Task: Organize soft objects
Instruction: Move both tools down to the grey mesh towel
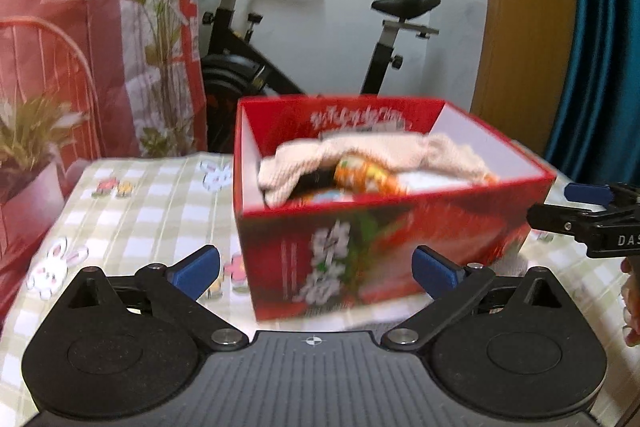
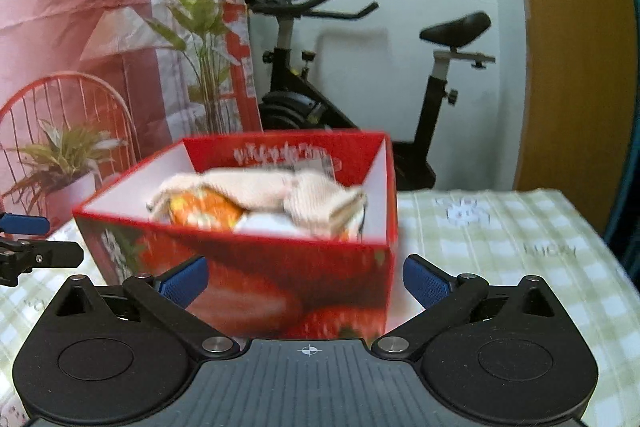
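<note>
A red cardboard box [image 1: 360,227] printed with strawberries stands open on the checked tablecloth; it also shows in the right wrist view [image 2: 280,267]. Inside lie a cream knitted cloth [image 1: 372,151] [image 2: 280,193] and an orange patterned soft item [image 1: 364,175] [image 2: 204,207] partly under it. My left gripper [image 1: 316,273] is open and empty, just in front of the box's near wall. My right gripper [image 2: 306,281] is open and empty, also close to the box. Each gripper shows at the edge of the other's view, the right one [image 1: 592,211] and the left one [image 2: 28,247].
The table wears a green and white checked cloth [image 2: 500,239] with rabbit and flower prints. A potted plant [image 1: 28,155] stands at the table's far left. An exercise bike [image 1: 304,39] and a red wire chair [image 2: 60,107] stand behind the table.
</note>
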`<state>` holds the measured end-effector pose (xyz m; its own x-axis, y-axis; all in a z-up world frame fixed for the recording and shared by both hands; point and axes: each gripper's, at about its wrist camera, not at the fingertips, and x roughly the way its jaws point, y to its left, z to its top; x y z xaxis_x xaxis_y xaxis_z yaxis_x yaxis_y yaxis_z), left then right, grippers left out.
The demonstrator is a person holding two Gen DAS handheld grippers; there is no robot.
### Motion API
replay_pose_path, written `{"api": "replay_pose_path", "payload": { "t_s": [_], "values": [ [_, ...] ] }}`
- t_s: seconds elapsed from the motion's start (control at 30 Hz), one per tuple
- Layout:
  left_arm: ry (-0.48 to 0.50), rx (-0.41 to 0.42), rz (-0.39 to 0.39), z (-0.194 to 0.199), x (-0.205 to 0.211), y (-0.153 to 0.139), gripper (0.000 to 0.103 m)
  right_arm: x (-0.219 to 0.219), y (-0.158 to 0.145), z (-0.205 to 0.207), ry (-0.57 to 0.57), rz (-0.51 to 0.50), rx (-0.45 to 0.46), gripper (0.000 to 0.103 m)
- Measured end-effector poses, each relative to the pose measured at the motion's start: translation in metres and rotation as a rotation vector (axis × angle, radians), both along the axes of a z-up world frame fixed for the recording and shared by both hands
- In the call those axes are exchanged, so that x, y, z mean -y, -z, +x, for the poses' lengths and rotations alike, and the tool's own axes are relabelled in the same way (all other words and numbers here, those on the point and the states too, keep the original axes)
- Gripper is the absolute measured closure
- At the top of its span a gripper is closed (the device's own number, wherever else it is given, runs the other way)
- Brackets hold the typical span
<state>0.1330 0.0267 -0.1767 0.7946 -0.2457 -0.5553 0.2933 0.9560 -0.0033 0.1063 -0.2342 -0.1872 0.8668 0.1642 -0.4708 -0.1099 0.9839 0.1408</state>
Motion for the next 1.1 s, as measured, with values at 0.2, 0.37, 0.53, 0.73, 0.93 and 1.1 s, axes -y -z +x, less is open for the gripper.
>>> {"api": "replay_pose_path", "payload": {
  "t_s": [0.2, 0.37, 0.53, 0.73, 0.93, 1.1],
  "values": [
    [-0.044, -0.089, -0.004, 0.007, -0.005, 0.034, 0.0, -0.01, 0.037, -0.001, 0.001, -0.014, -0.073, 0.001],
    [-0.083, -0.146, 0.007, 0.013, -0.011, 0.055, 0.0, -0.021, 0.061, 0.006, 0.001, -0.05, -0.128, 0.001],
    [-0.104, -0.179, 0.028, 0.017, -0.015, 0.068, 0.0, -0.026, 0.078, 0.014, 0.011, -0.064, -0.182, 0.0],
    [-0.124, -0.199, -0.021, 0.013, -0.024, 0.079, 0.0, -0.032, 0.084, 0.018, -0.001, -0.089, -0.209, 0.0],
    [-0.126, -0.183, -0.018, 0.01, -0.021, 0.082, 0.0, -0.037, 0.084, 0.015, -0.007, -0.125, -0.198, 0.0],
    [-0.121, -0.183, -0.017, 0.011, -0.02, 0.082, 0.0, -0.034, 0.086, 0.018, -0.007, -0.103, -0.218, 0.0]
  ]
}}
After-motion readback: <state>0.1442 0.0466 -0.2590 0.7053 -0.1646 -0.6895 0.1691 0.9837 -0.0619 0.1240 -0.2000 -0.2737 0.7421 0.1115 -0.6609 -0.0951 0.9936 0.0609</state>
